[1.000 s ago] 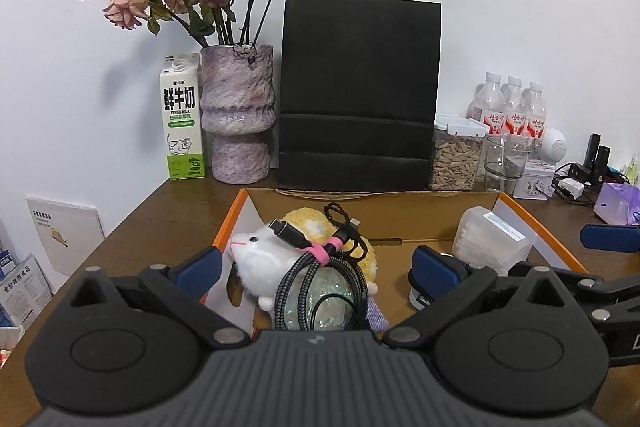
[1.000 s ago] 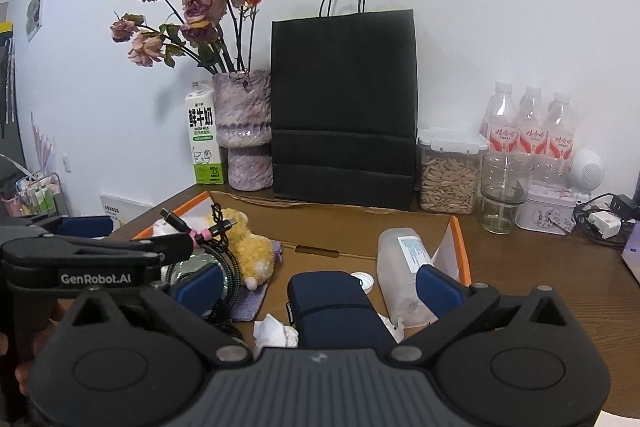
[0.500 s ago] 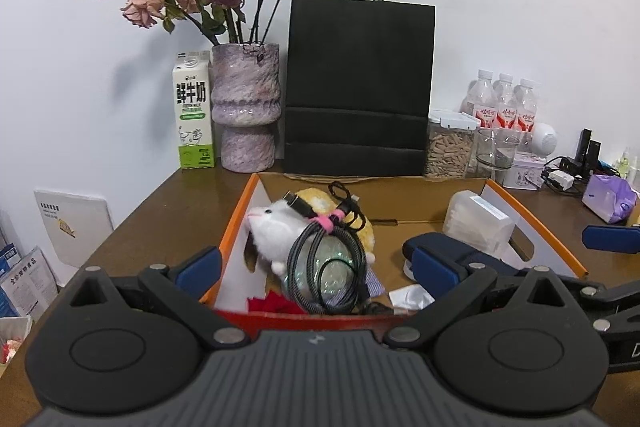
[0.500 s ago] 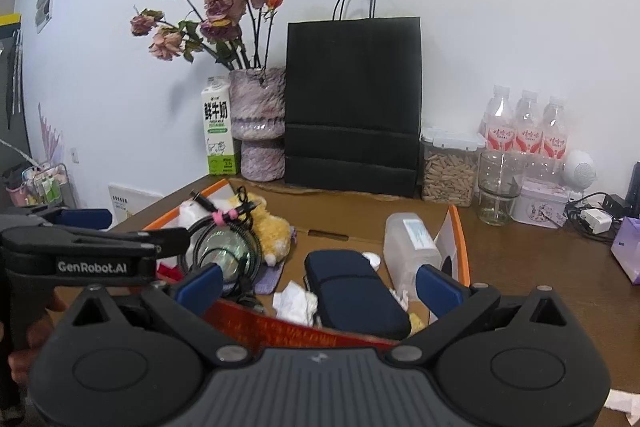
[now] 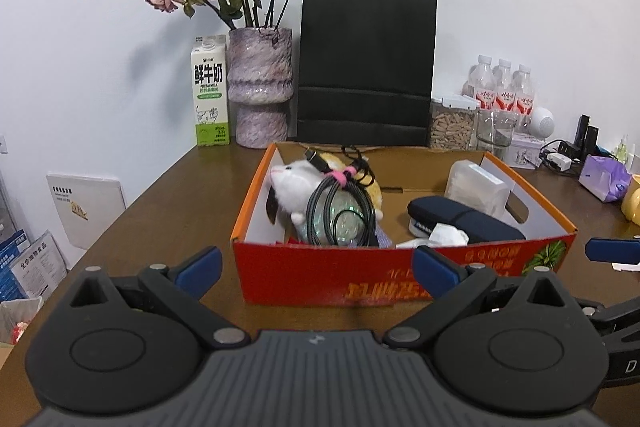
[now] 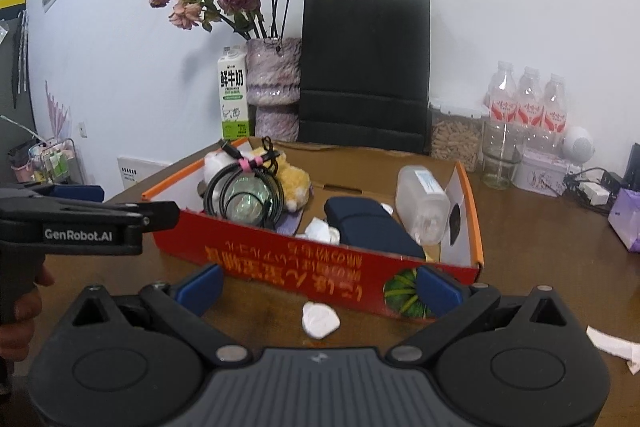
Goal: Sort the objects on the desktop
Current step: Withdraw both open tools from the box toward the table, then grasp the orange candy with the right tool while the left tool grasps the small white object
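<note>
An orange-red cardboard box (image 5: 304, 277) (image 6: 280, 263) stands on the brown desk. Inside lie a white plush toy (image 5: 292, 183), a yellow plush (image 6: 294, 183), a coiled black cable with a pink tie (image 5: 340, 211) (image 6: 244, 187), a dark blue case (image 5: 464, 219) (image 6: 368, 227), a clear plastic container (image 5: 478, 187) (image 6: 422, 203) and crumpled tissue (image 5: 446, 233) (image 6: 322, 231). My left gripper (image 5: 316, 267) hangs open in front of the box, holding nothing. My right gripper (image 6: 318, 285) is open too, just above a white crumpled wad (image 6: 320, 319) on the desk.
Behind the box stand a milk carton (image 5: 210, 91), a vase of dried roses (image 5: 260, 87), a black paper bag (image 5: 366, 67), a jar of seeds (image 5: 452, 125), a glass (image 5: 496, 129) and water bottles (image 5: 504, 87). A purple pack (image 6: 626, 219) and paper scrap (image 6: 612, 343) lie right.
Both grippers have pulled back from above the box to the desk in front of it. The box's red front wall and the white wad on the desk came into view.
</note>
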### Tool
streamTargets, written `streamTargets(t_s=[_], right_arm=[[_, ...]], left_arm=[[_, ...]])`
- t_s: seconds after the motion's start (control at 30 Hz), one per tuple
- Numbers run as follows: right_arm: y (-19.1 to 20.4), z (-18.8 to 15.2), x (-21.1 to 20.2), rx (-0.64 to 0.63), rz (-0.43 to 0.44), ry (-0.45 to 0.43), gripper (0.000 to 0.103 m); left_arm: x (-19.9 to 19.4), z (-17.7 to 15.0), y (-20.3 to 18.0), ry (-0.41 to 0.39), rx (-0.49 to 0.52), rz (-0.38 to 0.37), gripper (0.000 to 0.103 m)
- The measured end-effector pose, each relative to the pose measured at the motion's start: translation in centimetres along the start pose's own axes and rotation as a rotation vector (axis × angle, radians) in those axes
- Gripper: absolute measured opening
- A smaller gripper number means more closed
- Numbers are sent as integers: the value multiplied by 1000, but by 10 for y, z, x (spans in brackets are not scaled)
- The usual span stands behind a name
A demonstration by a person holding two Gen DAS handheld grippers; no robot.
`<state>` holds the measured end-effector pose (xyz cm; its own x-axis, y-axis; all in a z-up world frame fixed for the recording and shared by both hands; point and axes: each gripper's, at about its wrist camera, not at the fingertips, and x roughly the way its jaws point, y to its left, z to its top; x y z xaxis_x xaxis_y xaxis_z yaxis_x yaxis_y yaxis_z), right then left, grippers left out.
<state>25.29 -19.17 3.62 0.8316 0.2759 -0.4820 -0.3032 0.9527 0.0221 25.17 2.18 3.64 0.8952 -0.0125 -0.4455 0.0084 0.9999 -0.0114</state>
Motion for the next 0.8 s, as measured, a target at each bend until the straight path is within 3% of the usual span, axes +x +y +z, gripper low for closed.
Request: streamTargets(t_s=[0.6,0.7,0.8], right_arm=[[-14,-42,5,23,-33,117,102],[-14,-44,11,15,-25,132,93],[-13,-44,19,-4,-16,147,78]], left_arm=[[1,-30,3,88,4,11,103],[4,-33,4,100,0,11,103],[4,-35,6,104,-3,13,103]])
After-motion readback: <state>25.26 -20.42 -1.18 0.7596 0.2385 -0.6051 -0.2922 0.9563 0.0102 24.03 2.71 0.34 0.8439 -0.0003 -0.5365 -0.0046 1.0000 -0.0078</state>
